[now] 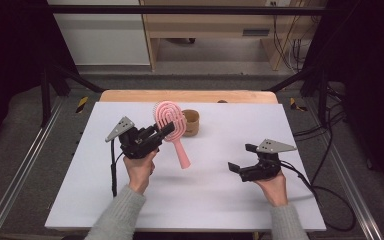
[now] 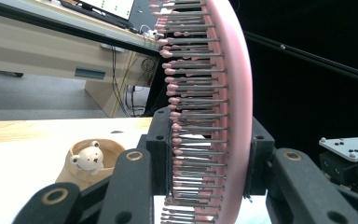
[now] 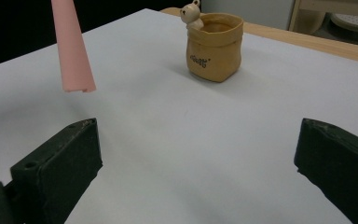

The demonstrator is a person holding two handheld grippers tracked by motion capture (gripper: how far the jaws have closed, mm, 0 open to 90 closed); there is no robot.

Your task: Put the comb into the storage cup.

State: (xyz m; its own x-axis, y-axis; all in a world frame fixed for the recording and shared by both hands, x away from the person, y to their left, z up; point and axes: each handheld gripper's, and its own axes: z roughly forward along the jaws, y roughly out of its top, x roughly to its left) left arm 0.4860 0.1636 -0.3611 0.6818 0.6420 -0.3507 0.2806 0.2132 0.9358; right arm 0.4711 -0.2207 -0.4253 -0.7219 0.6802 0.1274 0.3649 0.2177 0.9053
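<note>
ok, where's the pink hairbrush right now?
Pink hairbrush is clamped by its head in the left gripper, off the table left of centre, just in front of the bear pot.

White table top, wood far edge, tan bear pot near back

One pink hairbrush, one tan bear pot just beside it, and two hand-held grippers, left and right, over one tabletop.
</note>
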